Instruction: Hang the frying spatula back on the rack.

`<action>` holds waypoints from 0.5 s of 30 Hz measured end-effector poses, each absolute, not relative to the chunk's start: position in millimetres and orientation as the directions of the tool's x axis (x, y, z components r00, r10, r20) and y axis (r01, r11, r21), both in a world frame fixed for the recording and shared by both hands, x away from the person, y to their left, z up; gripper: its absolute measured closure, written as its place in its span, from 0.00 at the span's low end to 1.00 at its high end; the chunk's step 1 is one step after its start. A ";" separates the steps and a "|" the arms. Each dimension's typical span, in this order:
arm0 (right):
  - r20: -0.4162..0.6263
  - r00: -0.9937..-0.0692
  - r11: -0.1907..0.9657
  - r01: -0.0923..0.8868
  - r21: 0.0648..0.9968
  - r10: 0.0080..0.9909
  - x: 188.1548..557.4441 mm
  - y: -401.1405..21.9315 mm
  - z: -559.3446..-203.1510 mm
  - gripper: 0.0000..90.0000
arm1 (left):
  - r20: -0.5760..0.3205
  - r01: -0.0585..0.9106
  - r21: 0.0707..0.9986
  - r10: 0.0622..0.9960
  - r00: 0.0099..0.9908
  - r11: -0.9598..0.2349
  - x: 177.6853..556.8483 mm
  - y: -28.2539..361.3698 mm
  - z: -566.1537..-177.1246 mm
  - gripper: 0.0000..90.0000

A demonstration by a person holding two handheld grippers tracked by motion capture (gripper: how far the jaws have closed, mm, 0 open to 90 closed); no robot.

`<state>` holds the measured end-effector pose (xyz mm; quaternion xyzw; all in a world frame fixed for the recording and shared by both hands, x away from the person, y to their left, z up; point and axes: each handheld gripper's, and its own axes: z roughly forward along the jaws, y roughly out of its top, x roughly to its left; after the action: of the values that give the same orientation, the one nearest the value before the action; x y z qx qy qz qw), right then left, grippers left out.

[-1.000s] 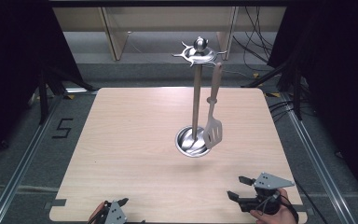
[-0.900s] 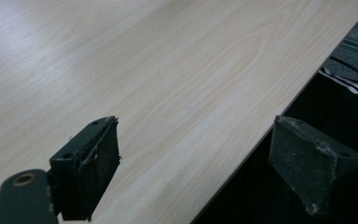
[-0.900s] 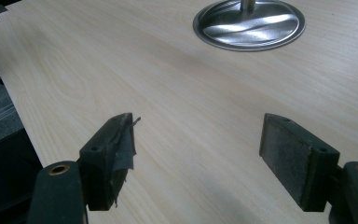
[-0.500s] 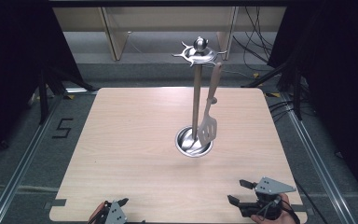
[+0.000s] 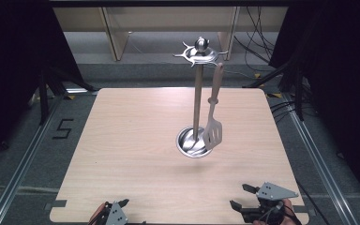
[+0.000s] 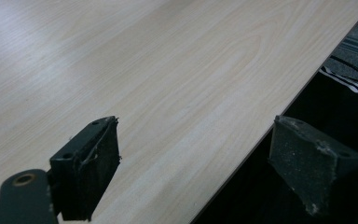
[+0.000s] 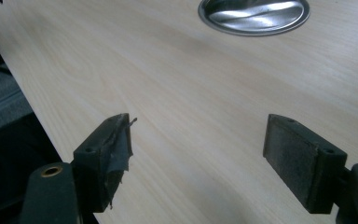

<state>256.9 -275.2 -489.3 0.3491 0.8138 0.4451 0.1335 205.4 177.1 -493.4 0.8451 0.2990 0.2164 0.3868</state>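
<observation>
Right claw (image 5: 240,197) has drawn back slightly toward the near table (image 5: 136,140) edge; its jaws have just been opening, nothing between them. Spatula (image 5: 213,129) has swung slightly on the stand (image 5: 197,98).

One mark can be read: a black numeral "5" (image 5: 62,128), seen in the high view on the grey floor (image 5: 23,140) just beside the left edge of the counter (image 5: 136,154). It looks made of dark tape strips. No brand, label or other writing can be read on the counter or elsewhere in the gripper views.
</observation>
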 end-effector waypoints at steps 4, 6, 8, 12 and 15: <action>0.058 -0.726 0.395 0.437 0.808 0.685 252.8 -274.1 -490.3 0.27 | 0.139 0.335 0.784 0.673 0.727 -0.524 205.4 176.8 -494.0 0.17; 0.058 -0.731 0.397 0.434 0.809 0.680 251.9 -274.2 -490.4 0.28 | 0.133 0.336 0.788 0.675 0.726 -0.516 205.3 175.9 -494.9 0.17; 0.068 -0.741 0.399 0.434 0.808 0.668 251.1 -274.2 -490.8 0.28 | 0.134 0.335 0.788 0.675 0.726 -0.517 205.0 175.7 -494.8 0.17; 0.068 -0.743 0.395 0.428 0.813 0.665 249.9 -274.3 -491.7 0.28 | 0.120 0.345 0.789 0.677 0.726 -0.509 204.3 174.5 -494.9 0.17; 0.065 -0.728 0.391 0.438 0.809 0.682 248.8 -275.8 -491.0 0.28 | 0.125 0.339 0.791 0.677 0.726 -0.509 204.0 174.3 -494.5 0.17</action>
<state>248.8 -275.8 -491.0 0.3407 0.8220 0.4342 0.1402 204.0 174.3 -494.5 0.8417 0.3017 0.2149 0.3928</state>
